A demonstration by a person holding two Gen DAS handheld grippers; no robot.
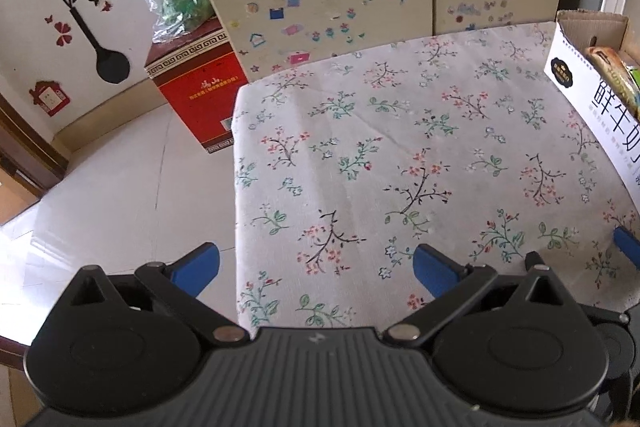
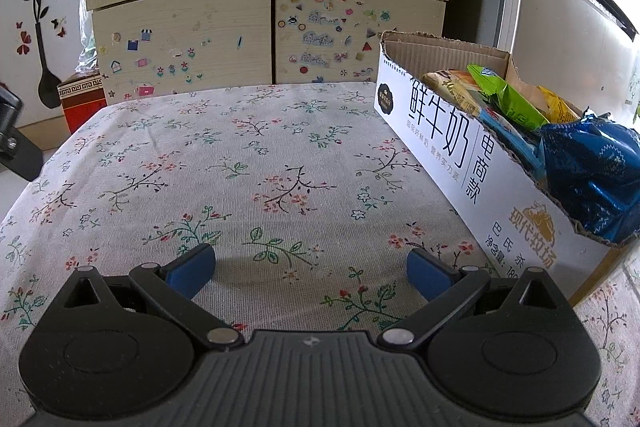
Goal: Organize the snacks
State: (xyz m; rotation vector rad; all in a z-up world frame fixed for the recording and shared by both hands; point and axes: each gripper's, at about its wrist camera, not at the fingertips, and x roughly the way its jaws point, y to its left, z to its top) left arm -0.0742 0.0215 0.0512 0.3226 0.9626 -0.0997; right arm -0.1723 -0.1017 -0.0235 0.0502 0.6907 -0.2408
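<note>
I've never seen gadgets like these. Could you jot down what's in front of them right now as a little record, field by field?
Surface: table under a floral tablecloth
Container: white cardboard milk carton box with its top cut open, on the table's right side
Contents: blue foil snack bag, green snack packet, yellow packets behind; all inside the box
Left gripper: open, holding nothing, over the table's left edge
Right gripper: open, holding nothing, over bare cloth
Background: cream stickered cabinet; red carton on the floor

I'm getting soft, even daylight, sharp focus mid-frame. Glare blows out the floor (image 1: 80, 211) at left and the fridge door (image 2: 568, 39) at right. Fisheye bends the edges hard.
</note>
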